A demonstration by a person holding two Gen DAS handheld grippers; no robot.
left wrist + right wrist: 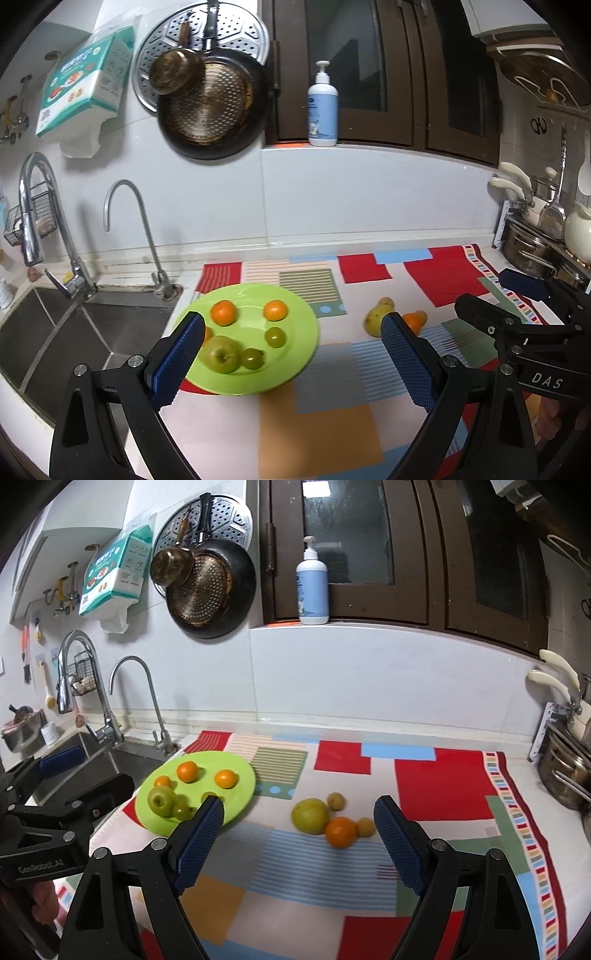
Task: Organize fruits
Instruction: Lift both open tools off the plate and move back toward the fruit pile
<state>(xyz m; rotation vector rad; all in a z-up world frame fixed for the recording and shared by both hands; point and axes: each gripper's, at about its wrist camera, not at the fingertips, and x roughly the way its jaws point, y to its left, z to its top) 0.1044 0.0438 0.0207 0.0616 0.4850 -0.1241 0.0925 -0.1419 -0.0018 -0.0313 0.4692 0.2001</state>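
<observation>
A lime-green plate (303, 317) (242, 775) lies on the patterned cloth near the sink. It holds oranges (223, 312) (187, 771), a green apple (220, 353) (161, 800) and small green fruits (276, 336). On the cloth to the right lie a green pear-like fruit (310, 816) (373, 319), an orange (340, 832) (414, 320) and two small brownish fruits (336, 801). My left gripper (293, 332) is open and empty above the plate's near edge. My right gripper (299, 814) is open and empty, in front of the loose fruits.
A steel sink (48, 332) with two faucets (133, 221) lies left of the cloth (332, 406). Pans (210, 107) hang on the wall. A pump bottle (322, 107) stands on the window ledge. Pots and utensils (535, 243) crowd the right end of the counter.
</observation>
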